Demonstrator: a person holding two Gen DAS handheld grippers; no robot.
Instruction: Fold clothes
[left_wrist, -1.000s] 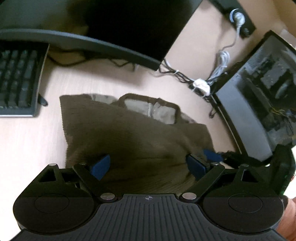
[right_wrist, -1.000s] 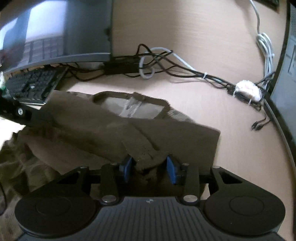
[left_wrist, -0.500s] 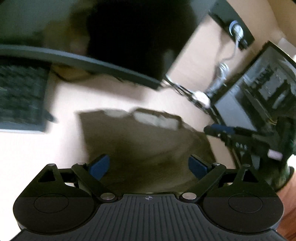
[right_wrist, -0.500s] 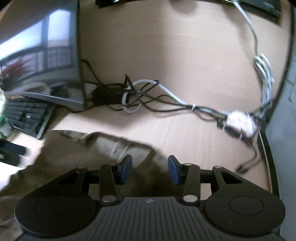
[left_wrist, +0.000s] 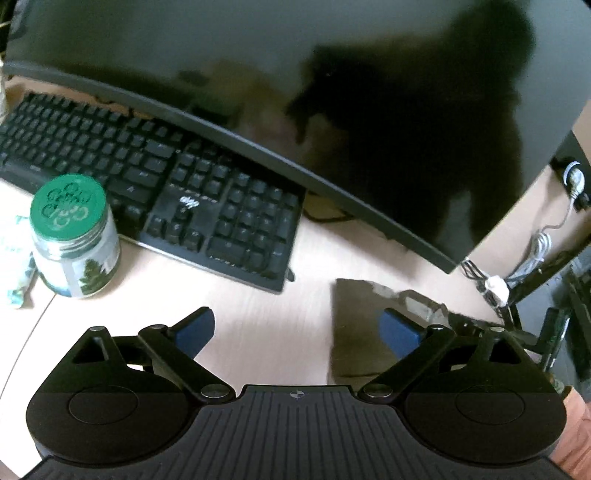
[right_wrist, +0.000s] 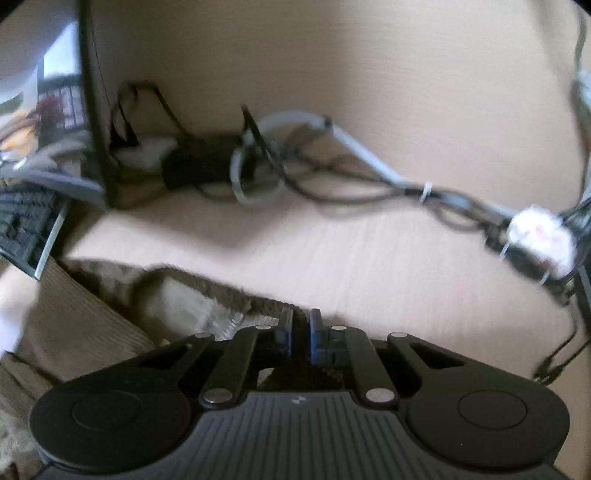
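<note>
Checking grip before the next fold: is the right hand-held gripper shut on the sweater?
It is nearly shut: the right hand-held gripper has its fingers a thin gap apart at the brown sweater edge. Whether cloth sits between them cannot be told.

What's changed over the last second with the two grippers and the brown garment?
The right gripper let go of a fold, moved to the brown garment's collar edge and closed there. The left gripper swung left off it, over bare desk. It stayed open.

A black keyboard (left_wrist: 147, 184) lies beside a green-lidded jar (left_wrist: 75, 236) under a monitor (left_wrist: 295, 92)
</note>
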